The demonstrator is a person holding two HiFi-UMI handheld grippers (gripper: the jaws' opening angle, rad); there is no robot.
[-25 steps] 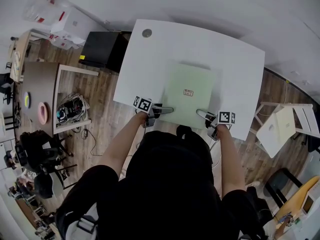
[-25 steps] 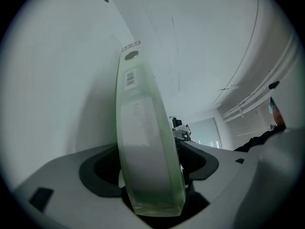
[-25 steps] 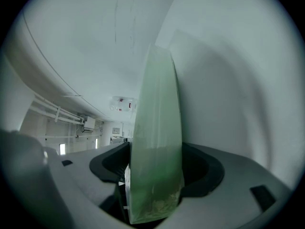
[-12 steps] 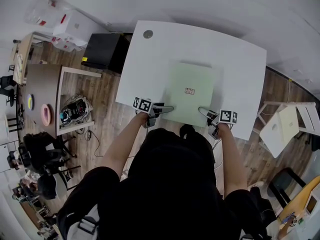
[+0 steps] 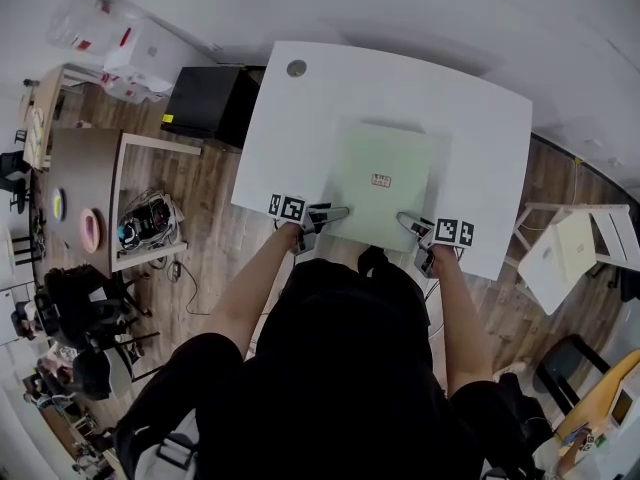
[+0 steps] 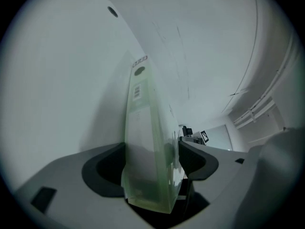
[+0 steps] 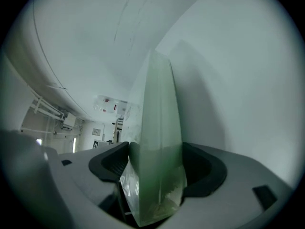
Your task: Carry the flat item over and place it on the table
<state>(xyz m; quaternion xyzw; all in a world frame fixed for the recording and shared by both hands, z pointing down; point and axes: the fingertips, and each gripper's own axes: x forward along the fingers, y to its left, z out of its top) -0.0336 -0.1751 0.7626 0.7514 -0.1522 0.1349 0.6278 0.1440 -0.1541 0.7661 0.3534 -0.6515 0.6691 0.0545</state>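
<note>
Flat item: a pale green square panel [image 5: 381, 183] with a small label [image 5: 380, 180] near its middle. In the head view it lies over the near half of the white table [image 5: 300, 118], its 6 o'clock edge close to the table's near edge. No view shows whether it rests on the top or hangs just above it.

Left gripper: the left gripper [image 5: 335, 213] meets the panel at its 7 o'clock corner. In the left gripper view the two dark jaws of this gripper [image 6: 151, 163] are clenched on the panel's edge [image 6: 143, 142], one against each face, with the table top at 9 o'clock of the panel.

Right gripper: the right gripper [image 5: 405, 221] meets the panel at its 5 o'clock corner. In the right gripper view the jaws of this gripper [image 7: 156, 168] are clamped on the green edge [image 7: 159, 128], with the table top at 3 o'clock of it.

Marker cubes: one [image 5: 287, 207] at 9 o'clock of the left jaws, one [image 5: 453, 233] at 3 o'clock of the right jaws.

Table details: a round grommet [image 5: 296, 68] sits at the panel's 11 o'clock, near the far corner.

Surroundings: a black box [image 5: 205, 98] stands on the wooden floor at the table's 9 o'clock, just beside it. A small white stand [image 5: 565, 253] is at the table's 4 o'clock.

Person: arms reach from 6 o'clock, and a black top [image 5: 340, 368] fills the lower frame.
</note>
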